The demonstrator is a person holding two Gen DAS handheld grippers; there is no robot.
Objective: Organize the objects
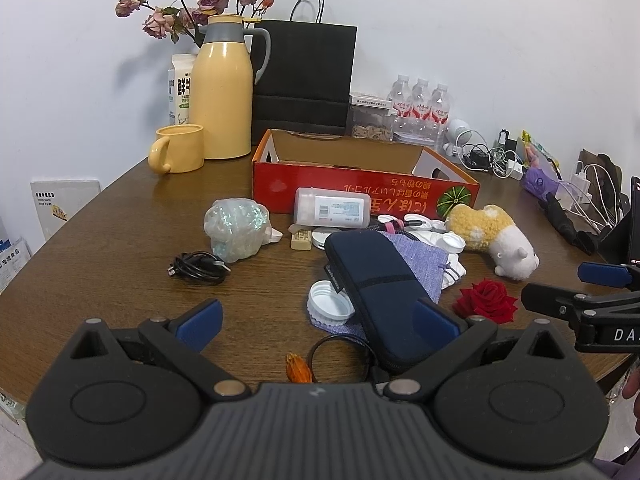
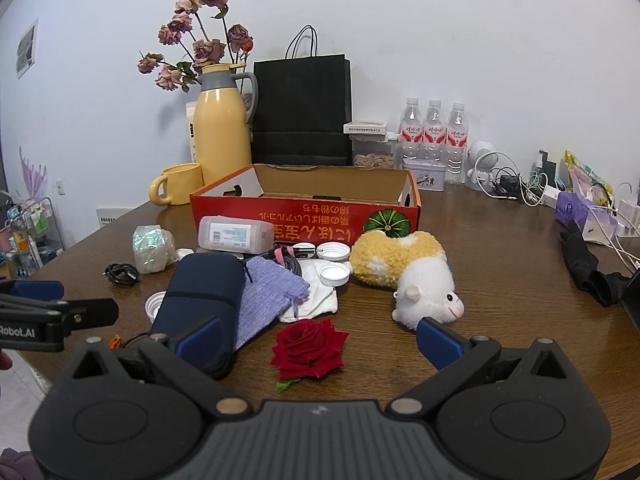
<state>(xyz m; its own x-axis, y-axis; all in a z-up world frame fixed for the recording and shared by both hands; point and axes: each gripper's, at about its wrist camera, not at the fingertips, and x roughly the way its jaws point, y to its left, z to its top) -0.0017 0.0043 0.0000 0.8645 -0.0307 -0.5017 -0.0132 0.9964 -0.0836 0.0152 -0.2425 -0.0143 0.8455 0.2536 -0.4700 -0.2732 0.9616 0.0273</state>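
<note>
Nothing packed yet by the look of it: the red box [image 2: 304, 216] sits empty behind the clutter. Next call is picking a target, likely the red rose [image 2: 308, 350] right ahead. Left gripper [image 1: 316, 322] and right gripper [image 2: 318, 338] both gape wide, holding nothing

Both wrist views face the cluttered table [image 1: 120, 248] from nearby.

Brown wood-grain table [image 2: 500, 280] carries red cardboard box [image 2: 304, 216], yellow thermos jug [image 2: 222, 136], yellow mug [image 2: 180, 184], plush sheep [image 2: 404, 272], red rose [image 2: 308, 350], dark pouch [image 2: 200, 292], black cable [image 2: 122, 273].
</note>
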